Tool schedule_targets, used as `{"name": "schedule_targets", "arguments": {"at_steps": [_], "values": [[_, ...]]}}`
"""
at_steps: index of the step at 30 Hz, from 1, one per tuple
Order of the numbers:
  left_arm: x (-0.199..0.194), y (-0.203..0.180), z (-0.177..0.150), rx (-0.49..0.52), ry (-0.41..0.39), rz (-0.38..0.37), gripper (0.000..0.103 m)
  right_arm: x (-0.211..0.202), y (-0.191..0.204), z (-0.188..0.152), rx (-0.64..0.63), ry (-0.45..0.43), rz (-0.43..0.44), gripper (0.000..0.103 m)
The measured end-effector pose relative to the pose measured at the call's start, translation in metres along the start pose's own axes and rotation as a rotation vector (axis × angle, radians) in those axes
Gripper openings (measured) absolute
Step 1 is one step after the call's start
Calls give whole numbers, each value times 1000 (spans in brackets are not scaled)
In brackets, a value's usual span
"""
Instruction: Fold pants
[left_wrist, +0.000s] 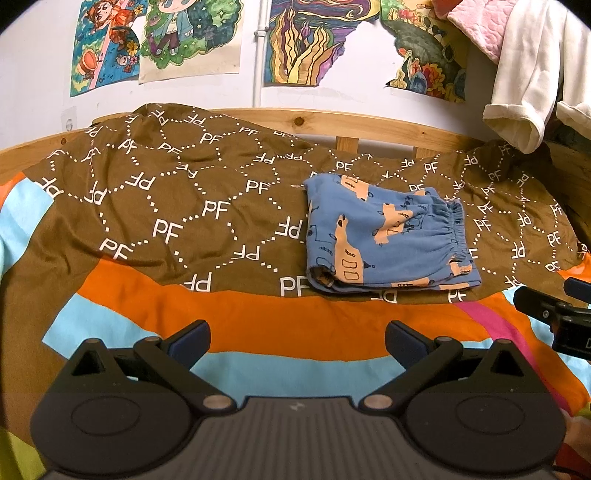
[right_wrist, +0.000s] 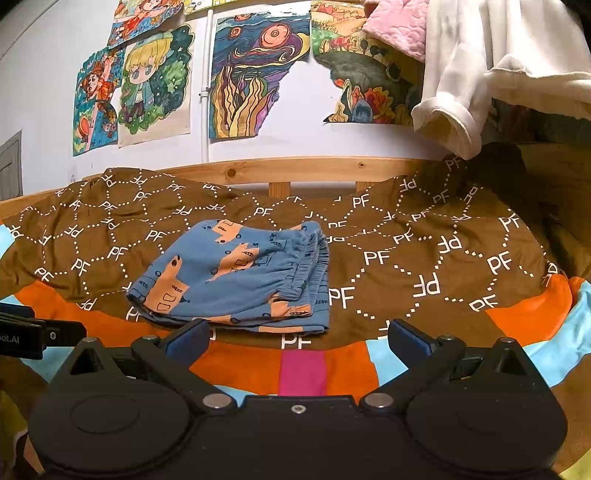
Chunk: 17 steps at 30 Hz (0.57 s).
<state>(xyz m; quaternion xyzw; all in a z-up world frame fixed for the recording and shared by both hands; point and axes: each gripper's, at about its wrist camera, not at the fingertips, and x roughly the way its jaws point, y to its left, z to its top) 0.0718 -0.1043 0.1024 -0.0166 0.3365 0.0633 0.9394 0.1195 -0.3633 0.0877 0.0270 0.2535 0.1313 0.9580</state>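
The blue pants (left_wrist: 388, 236) with a tan animal print lie folded into a compact rectangle on the brown "PF" bedspread (left_wrist: 177, 206). The elastic waistband faces right. They also show in the right wrist view (right_wrist: 236, 277). My left gripper (left_wrist: 297, 341) is open and empty, held back over the orange stripe, short and left of the pants. My right gripper (right_wrist: 297, 341) is open and empty, just in front of the pants' near edge. Each gripper's body shows at the edge of the other's view: the right one (left_wrist: 561, 317), the left one (right_wrist: 26, 332).
A wooden bed rail (left_wrist: 332, 122) runs along the back under a wall of coloured drawings (left_wrist: 306, 40). White and pink clothes (left_wrist: 532, 74) hang at the upper right over the bed's corner. The bedspread has orange, light blue and pink stripes near me.
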Motion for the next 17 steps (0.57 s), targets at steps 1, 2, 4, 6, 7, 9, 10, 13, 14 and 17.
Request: {"name": "schedule_targets", "arguments": {"at_steps": [1, 2, 4, 6, 7, 9, 10, 13, 14, 17], "values": [[-1, 0, 0, -1, -2, -3, 103, 0, 0, 0, 0, 0, 0, 102], [-1, 0, 0, -2, 0, -5, 103, 0, 0, 0, 0, 0, 0, 102], [-1, -1, 0, -5, 13, -14, 103, 0, 0, 0, 1, 1, -1, 102], [-2, -3, 1, 6, 17, -8, 103, 0, 0, 0, 0, 2, -1, 102], [-3, -5, 0, 19, 14, 2, 103, 0, 0, 0, 0, 2, 0, 102], [-4, -7, 1, 39, 9, 11, 103, 0, 0, 0, 0, 1, 0, 102], [-4, -8, 1, 44, 9, 9, 103, 0, 0, 0, 0, 2, -1, 102], [-5, -8, 1, 44, 7, 6, 103, 0, 0, 0, -1, 4, 0, 102], [-5, -8, 1, 44, 8, 7, 103, 0, 1, 0, -2, 5, 1, 102], [-4, -7, 1, 37, 12, 8, 103, 0, 1, 0, -6, 5, 3, 102]]}}
